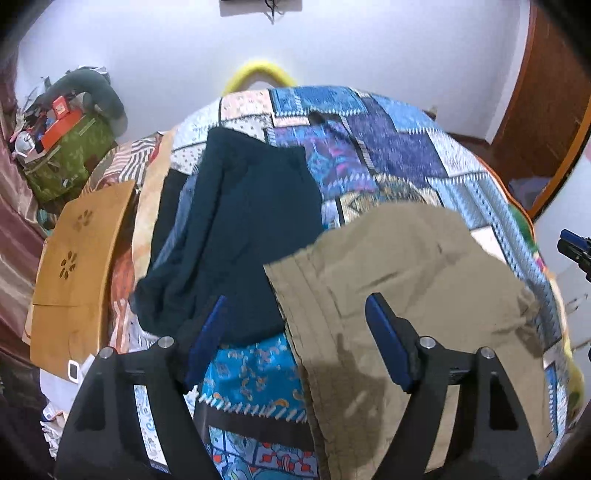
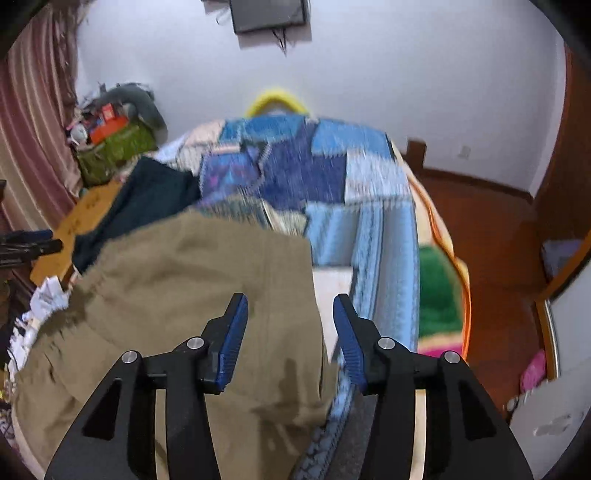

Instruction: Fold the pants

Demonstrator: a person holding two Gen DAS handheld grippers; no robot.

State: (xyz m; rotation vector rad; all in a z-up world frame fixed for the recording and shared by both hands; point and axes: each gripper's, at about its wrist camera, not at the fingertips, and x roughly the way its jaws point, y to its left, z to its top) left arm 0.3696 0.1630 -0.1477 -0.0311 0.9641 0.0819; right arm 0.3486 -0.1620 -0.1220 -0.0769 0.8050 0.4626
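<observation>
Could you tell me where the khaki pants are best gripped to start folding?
Judging by their pose, take the khaki pants at the stitched hem edge on their left, where it lies flat and exposed on the patchwork quilt. The left gripper could come in low from the left, jaws open.

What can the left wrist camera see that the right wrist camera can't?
Only the left wrist view shows the wooden board's flower-shaped cutouts and the bright blue patch between the open left tool.

Only the right wrist view shows the green blanket, wooden floor and wall screen.

Both show the khaki pants, dark teal garment, patchwork quilt.
</observation>
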